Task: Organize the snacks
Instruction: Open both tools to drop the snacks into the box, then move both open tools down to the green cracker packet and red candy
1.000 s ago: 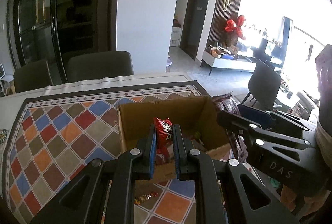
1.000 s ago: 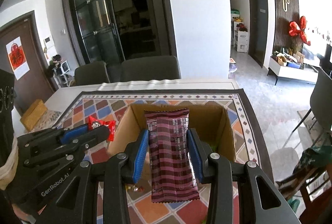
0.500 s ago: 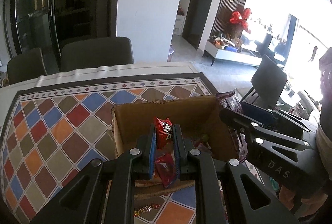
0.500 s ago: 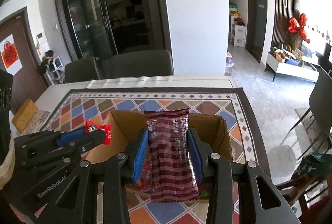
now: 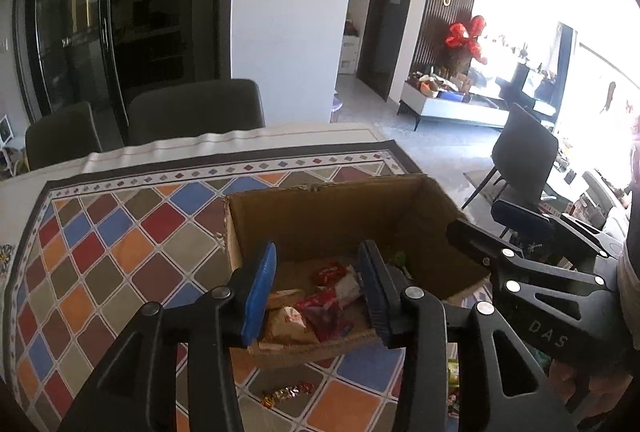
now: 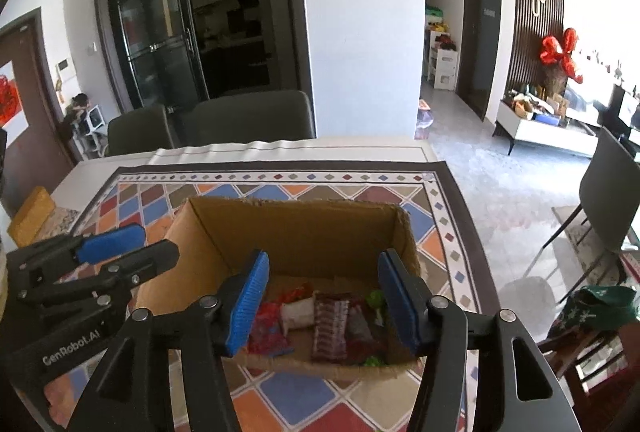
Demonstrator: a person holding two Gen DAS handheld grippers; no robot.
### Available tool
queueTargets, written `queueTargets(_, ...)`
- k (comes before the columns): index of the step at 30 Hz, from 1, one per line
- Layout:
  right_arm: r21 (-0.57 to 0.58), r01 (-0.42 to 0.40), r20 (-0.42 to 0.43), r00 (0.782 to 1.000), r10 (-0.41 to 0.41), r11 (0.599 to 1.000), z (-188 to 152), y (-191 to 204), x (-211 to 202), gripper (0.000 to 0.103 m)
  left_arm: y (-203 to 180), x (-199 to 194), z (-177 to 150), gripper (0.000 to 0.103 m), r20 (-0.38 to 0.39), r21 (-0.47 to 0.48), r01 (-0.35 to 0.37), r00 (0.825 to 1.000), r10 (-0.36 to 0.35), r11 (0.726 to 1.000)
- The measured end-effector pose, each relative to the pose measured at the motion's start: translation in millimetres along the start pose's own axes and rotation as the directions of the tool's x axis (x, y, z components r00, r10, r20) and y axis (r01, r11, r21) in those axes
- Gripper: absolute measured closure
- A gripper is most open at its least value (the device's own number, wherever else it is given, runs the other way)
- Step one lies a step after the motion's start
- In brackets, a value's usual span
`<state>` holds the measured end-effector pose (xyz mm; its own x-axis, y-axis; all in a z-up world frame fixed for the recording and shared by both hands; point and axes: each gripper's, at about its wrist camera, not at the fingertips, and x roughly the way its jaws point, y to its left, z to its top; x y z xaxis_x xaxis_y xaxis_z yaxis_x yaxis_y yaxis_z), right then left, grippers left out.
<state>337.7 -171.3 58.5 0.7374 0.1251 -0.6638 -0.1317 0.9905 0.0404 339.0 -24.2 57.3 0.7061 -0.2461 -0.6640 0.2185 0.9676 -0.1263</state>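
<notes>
Both tools hang over the cardboard box (image 6: 304,232), tilted down into it so that whatever leaves them lands inside. The left tool (image 5: 316,292) has just been opening its jaws and nothing sits between its blue pads now; the right tool (image 6: 324,302) has just been opening too and is likewise empty. The striped maroon packet (image 6: 330,328) lies flat on the box floor below the right tool, beside a red pouch (image 6: 268,330) and a pale wrapped bar (image 6: 298,314). One candy (image 5: 286,392) lies outside on the checked cloth (image 5: 120,244) covering the tabletop, just in front of the box.
</notes>
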Motion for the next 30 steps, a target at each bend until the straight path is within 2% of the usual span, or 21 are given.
queueTargets(7, 0.005, 0.013, 0.063, 0.998, -0.014, 1.000, -19.6, -6.9, -42.1, 0.045, -22.2, -31.0, -15.3, 0.057, 0.038, 0.033, 0.036, 0.999, -0.038, 0.999)
queueTargets(14, 0.059, 0.005, 0.085, 0.996, -0.010, 0.998, -39.7, -24.9, -74.9, 0.045, -51.0, -54.7, -36.1, 0.054, 0.058, 0.085, 0.075, 0.995, -0.080, 0.994)
queueTargets(23, 0.113, 0.027, 0.061, 0.998, -0.034, 0.993, -73.8, -45.6, -99.5, 0.045, -82.4, -62.3, -66.2, 0.054, 0.039, 0.138, 0.134, 0.989, -0.141, 0.981)
queueTargets(30, 0.150, 0.051, 0.020, 0.998, -0.055, 0.987, -104.1, -58.8, -107.4, 0.045, -101.5, -58.3, -93.5, 0.054, -0.004, 0.172, 0.178, 0.984, -0.180, 0.969)
